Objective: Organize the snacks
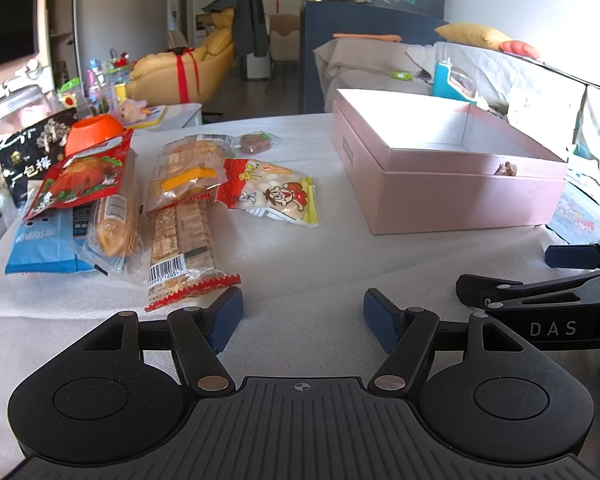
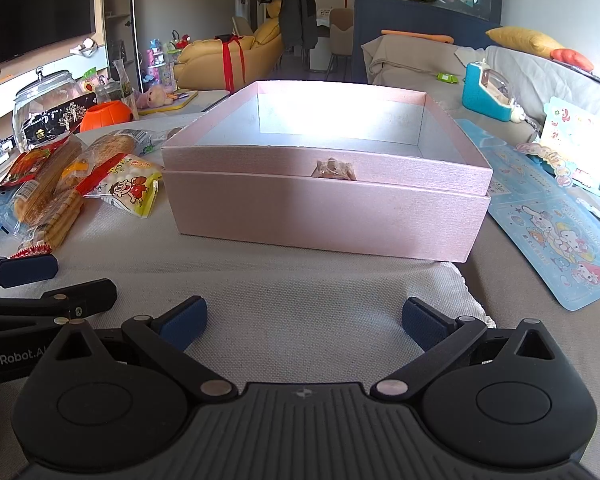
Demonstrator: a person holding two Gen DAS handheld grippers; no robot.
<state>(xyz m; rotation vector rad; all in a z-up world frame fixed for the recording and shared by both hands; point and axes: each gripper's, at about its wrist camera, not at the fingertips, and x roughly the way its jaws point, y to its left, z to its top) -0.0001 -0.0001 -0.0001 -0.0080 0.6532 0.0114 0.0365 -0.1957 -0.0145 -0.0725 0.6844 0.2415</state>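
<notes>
On table [image 1: 300, 264], biscuit pack [image 1: 184, 216] lengthwise, pointing away

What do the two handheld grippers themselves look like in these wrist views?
Both the left gripper and the right gripper have matte black bodies with round housings, ribbed centre plates, silver pivot pins and dark blue textured pads. White lettering marks their sides. No hands, sleeves or cables show.

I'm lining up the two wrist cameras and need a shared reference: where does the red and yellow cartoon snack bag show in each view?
Left wrist: the cartoon snack bag lies just left of centre, left of the pink box.
Right wrist: the same bag is at the left, close to the box's left front corner.
Shared landmark: the open pink box, empty inside.
</notes>
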